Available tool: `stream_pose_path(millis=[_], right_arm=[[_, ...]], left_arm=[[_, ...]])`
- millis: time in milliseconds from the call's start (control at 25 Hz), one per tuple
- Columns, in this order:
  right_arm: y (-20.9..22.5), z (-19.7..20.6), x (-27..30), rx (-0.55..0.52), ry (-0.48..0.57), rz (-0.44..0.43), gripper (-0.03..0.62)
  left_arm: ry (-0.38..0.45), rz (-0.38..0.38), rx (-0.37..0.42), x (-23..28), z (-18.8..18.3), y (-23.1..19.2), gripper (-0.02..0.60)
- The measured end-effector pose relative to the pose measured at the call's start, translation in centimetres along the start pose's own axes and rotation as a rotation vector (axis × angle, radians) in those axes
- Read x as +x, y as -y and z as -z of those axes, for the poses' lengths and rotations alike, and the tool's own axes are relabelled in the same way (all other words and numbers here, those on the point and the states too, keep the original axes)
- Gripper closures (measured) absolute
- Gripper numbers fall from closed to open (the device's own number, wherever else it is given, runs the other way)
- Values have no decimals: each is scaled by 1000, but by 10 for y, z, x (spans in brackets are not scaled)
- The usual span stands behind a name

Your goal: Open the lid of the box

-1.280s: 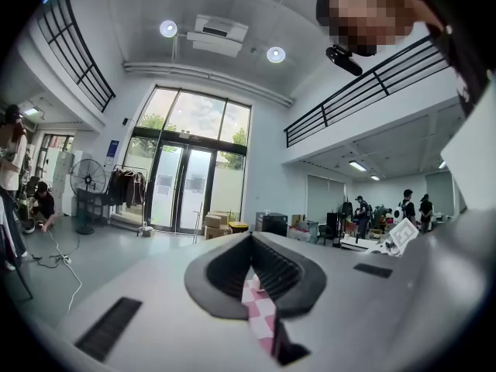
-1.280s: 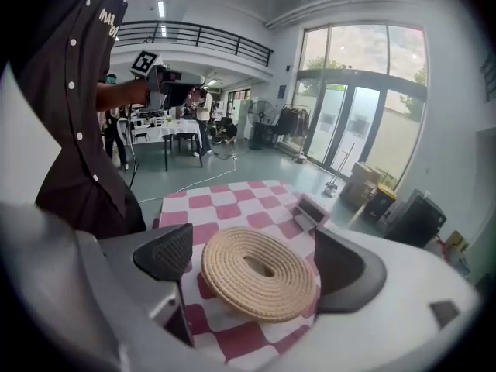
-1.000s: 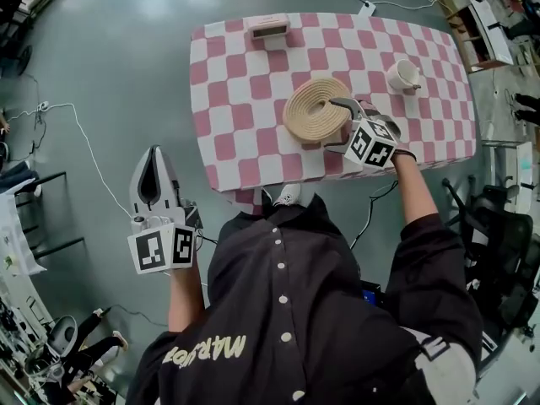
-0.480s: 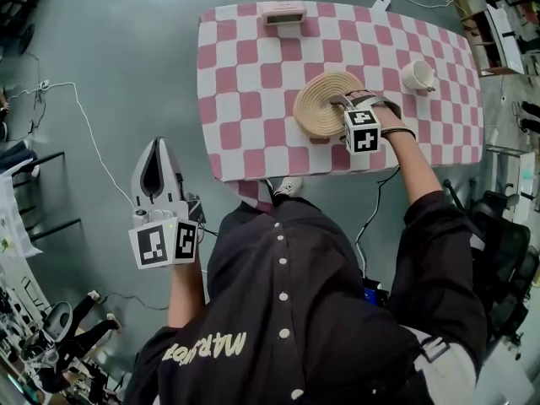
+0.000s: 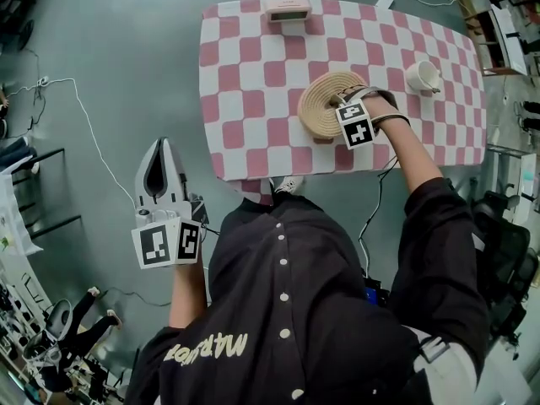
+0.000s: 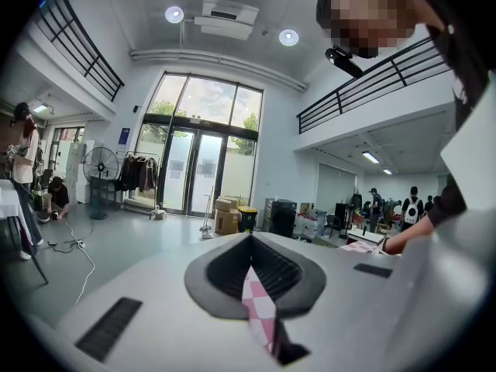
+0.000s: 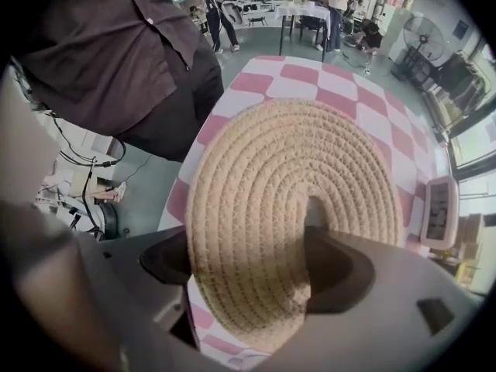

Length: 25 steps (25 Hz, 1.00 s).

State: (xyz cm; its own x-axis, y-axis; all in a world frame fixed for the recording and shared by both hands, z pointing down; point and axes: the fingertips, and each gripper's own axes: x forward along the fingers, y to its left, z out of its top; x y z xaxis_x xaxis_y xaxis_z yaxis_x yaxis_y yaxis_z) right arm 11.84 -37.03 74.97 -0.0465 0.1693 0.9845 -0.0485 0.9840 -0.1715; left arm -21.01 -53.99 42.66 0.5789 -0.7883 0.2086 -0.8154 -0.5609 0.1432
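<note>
Grabbing the woven lid (image 5: 316, 108), upper right.
Closing the wide-apart jaws of the right gripper (image 7: 248, 262) round its rim; next, pinching tight, lifting.

Checked table (image 5: 253, 83) — woven box (image 5: 323, 105), cup (image 5: 422, 76)

A white cup (image 5: 419, 76) and a small pink device (image 5: 287, 9) are seen well apart on the pink-checked table (image 5: 245, 99).
</note>
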Motion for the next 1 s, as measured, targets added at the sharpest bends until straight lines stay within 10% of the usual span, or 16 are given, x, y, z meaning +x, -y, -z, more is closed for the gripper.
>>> stream_pose_path(millis=[240,1000], right_arm=[[-1,-1,4,-40,5,-26,194],[6,-3,-49,47,45,274,230]], left_arm=[[3,5,-12,1,3,-1,571],[87,82,7,-7,-26,22,571]])
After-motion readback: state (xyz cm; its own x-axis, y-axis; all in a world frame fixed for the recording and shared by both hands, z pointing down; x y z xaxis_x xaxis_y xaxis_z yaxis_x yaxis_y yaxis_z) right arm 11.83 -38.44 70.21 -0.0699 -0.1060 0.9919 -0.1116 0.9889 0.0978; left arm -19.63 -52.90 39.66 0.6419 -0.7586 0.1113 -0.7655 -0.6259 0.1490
